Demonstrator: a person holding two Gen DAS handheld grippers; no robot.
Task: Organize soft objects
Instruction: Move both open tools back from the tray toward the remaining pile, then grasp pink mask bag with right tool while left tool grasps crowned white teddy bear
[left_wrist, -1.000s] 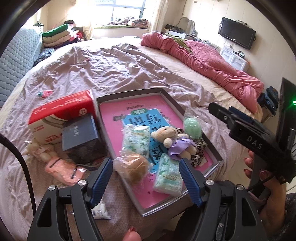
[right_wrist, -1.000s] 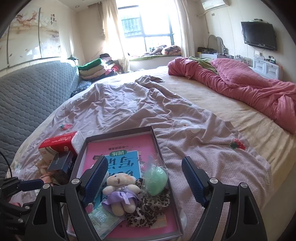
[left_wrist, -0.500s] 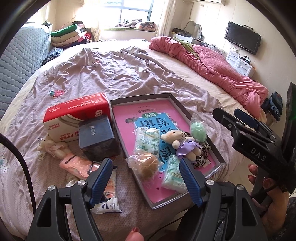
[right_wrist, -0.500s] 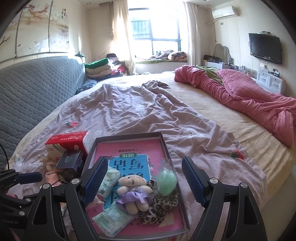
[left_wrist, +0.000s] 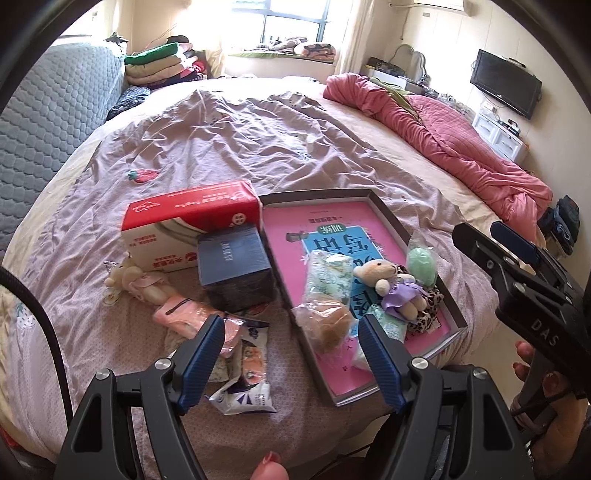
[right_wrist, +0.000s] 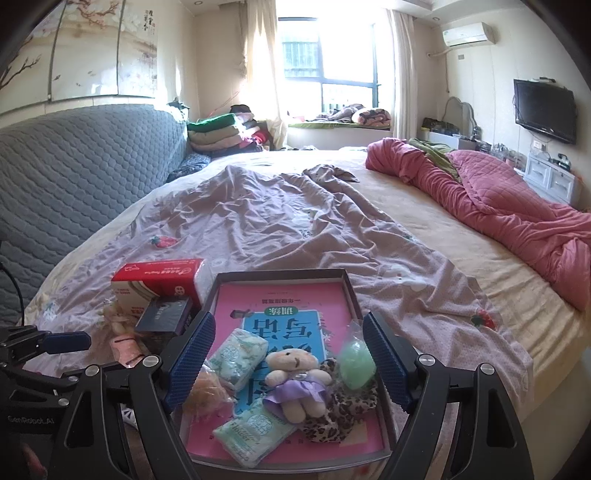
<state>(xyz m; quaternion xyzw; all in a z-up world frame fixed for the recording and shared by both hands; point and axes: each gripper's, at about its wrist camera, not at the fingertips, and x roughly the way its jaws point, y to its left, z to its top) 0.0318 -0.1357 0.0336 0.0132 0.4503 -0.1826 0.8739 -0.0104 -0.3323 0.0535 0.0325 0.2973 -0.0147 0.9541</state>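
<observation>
Rumpled bedding (left_wrist: 229, 147) carries everything. Nearest, both grippers, left (left_wrist: 291, 354) and right (right_wrist: 290, 356), hover spread wide, grasping nothing. Beyond them the tray (right_wrist: 352, 291) holds a teddy bear (right_wrist: 295, 384), tissue packs (right_wrist: 240, 354) and a green sponge (right_wrist: 355, 363); a red box (left_wrist: 184, 221) sits left, touching the tray.

A home bedroom: ahead of the fingers spreads a wide bed (right_wrist: 424, 236) with rumpled mauve sheet (right_wrist: 266, 229) and pink quilt (right_wrist: 509, 206). Beyond them stand a sunlit window (right_wrist: 328, 74), folded clothes (right_wrist: 221, 133) and wall-mounted television (right_wrist: 545, 110).
</observation>
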